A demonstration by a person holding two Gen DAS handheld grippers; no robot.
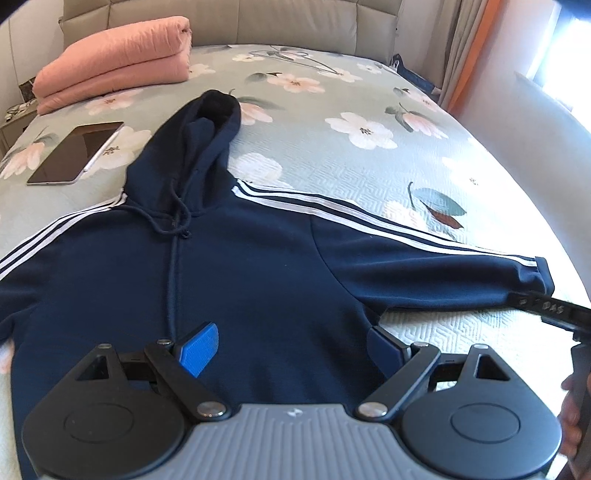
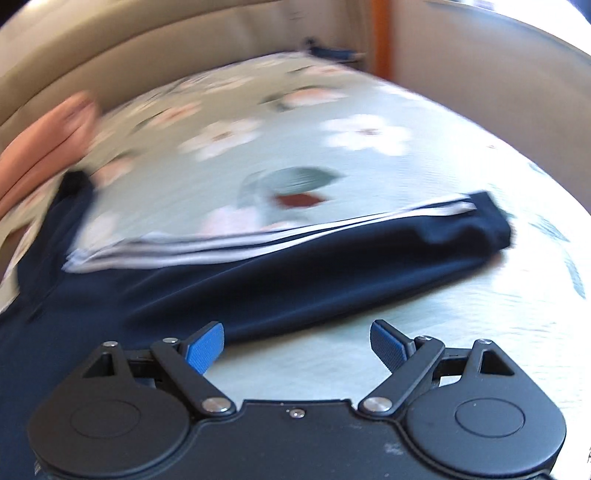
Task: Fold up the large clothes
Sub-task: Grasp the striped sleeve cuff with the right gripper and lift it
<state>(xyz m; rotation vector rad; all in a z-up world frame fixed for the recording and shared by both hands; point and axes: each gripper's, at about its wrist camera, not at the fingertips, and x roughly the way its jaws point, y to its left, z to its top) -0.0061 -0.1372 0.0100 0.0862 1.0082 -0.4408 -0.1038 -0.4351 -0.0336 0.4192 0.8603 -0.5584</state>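
Observation:
A navy hoodie [image 1: 258, 266] with white shoulder stripes lies flat, front up, on the floral bed cover [image 1: 332, 110]. Its hood points toward the headboard and one sleeve [image 1: 443, 266] stretches out to the right. My left gripper [image 1: 295, 347] hovers open over the lower chest, its blue pads wide apart with nothing between them. In the blurred right wrist view, my right gripper [image 2: 297, 345] is open just short of that sleeve [image 2: 332, 258], near its cuff [image 2: 487, 218]. Part of the right gripper's black body [image 1: 554, 308] shows beside the cuff in the left wrist view.
A folded pink blanket [image 1: 118, 59] sits at the bed's far left by the padded headboard [image 1: 295, 22]. A tablet [image 1: 75, 153] lies left of the hood. A hand [image 1: 570, 406] shows at the right edge. Curtains and a bright window [image 1: 554, 55] stand beyond the bed.

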